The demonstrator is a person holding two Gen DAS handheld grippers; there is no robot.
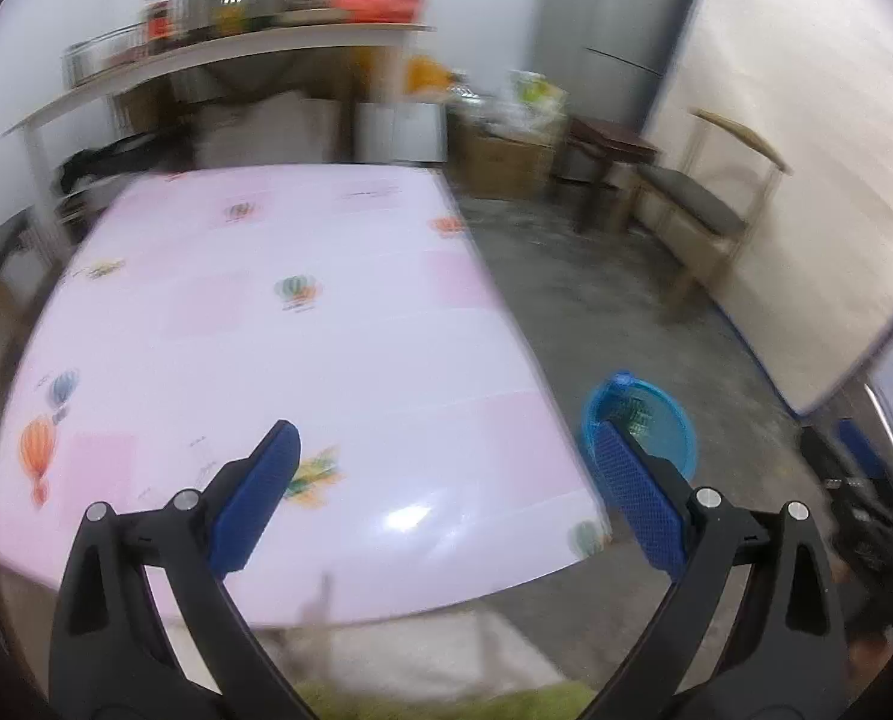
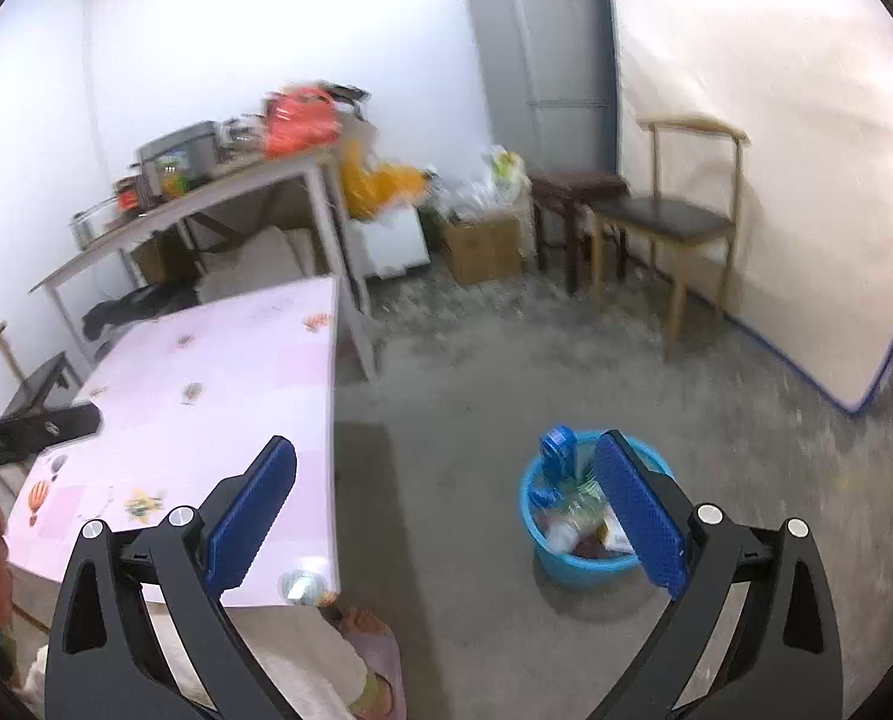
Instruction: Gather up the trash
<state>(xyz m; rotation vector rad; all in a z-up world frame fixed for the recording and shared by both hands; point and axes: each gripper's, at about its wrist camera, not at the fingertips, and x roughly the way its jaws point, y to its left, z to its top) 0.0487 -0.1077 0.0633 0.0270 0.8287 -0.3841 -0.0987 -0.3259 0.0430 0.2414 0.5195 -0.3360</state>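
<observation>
I have both tools up over the scene and neither is carrying anything. The left gripper (image 1: 440, 450) has its 2 jaws spread wide, empty, above the near end of the table (image 1: 302, 312). The right gripper (image 2: 446, 468) is spread just as wide and empty, hanging over the floor between the table edge and the bin (image 2: 572, 564).

The bin is a blue tub on the floor, off the table's right side, and it already holds trash (image 2: 572, 525): what looks like a clear plastic bottle, a blue piece and some wrappers. From the left wrist the same tub (image 1: 674, 420) sits just past the table's corner.

On the pink balloon-print cloth I can find no loose litter; the left view is smeared by motion, so something small could escape me. My read is that collection is at or near its end, or I am between pickups.

The next move calls for a slow sweep of the tabletop and floor to look for leftovers. If 1 turns up, I should bring the nearer gripper down around it before closing.
</observation>
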